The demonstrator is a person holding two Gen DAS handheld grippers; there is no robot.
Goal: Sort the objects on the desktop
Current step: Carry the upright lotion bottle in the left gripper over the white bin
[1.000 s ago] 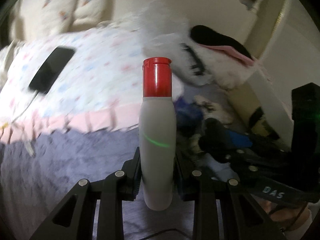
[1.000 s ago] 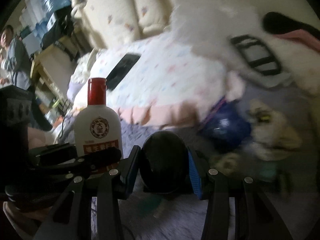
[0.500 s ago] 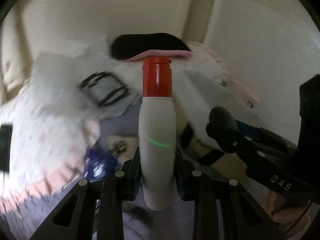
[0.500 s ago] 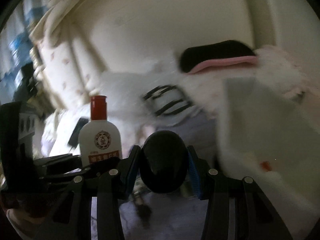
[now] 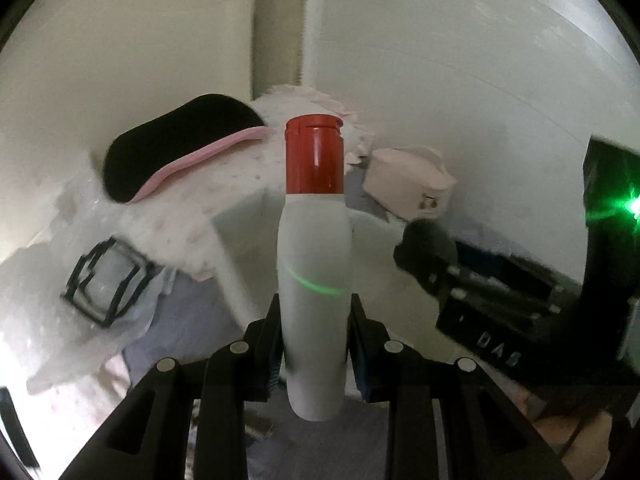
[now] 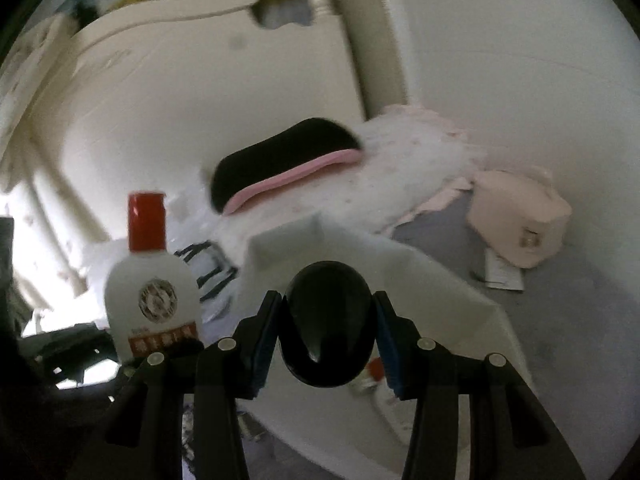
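Note:
My left gripper (image 5: 315, 344) is shut on a white bottle with a red cap (image 5: 315, 264) and holds it upright in the air. The bottle also shows at the left of the right wrist view (image 6: 150, 280). My right gripper (image 6: 326, 340) is shut on a glossy black rounded object (image 6: 327, 320), held over a white open box (image 6: 400, 280). Something small with a red cap (image 6: 375, 368) lies inside the box. The right gripper shows at the right of the left wrist view (image 5: 460, 268).
A black and pink pad (image 6: 280, 168) lies on white spotted bedding (image 6: 400, 168). A pale pink pouch (image 6: 520, 220) sits on the purple cover (image 6: 560, 320) near a paper slip (image 6: 502, 274). A black-strapped item (image 5: 108, 276) lies to the left. White walls stand behind.
Both grippers have swung to the right with their objects still held. The phone and quilt have left view; the white box, pink pouch and wall corner have come into view.

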